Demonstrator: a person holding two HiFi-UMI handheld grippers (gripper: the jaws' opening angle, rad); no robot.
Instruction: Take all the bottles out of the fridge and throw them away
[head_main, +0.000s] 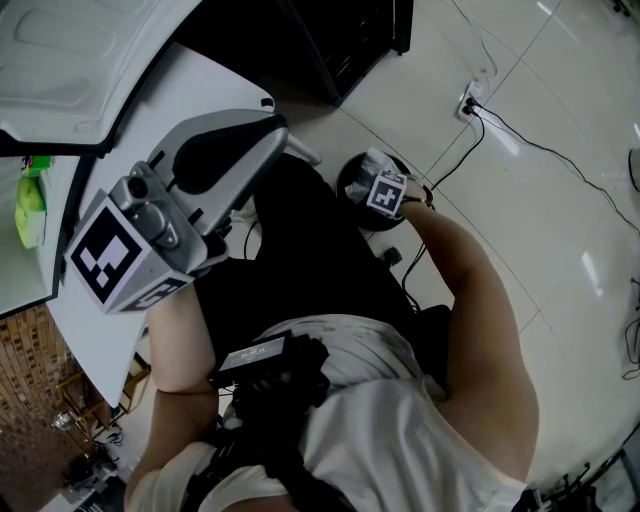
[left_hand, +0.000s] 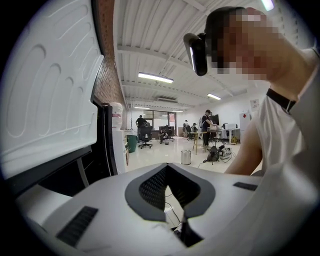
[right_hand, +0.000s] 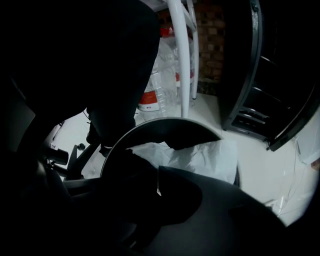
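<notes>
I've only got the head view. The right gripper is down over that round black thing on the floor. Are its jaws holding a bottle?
Observer: No. The right gripper has its jaws shut, nothing between them.
Operator: What's that round thing?
Observer: A bin lined with a white bag.
Operator: Any bottles outside the fridge?
Observer: Yes, clear bottles with red labels stand beyond the bin.
</notes>
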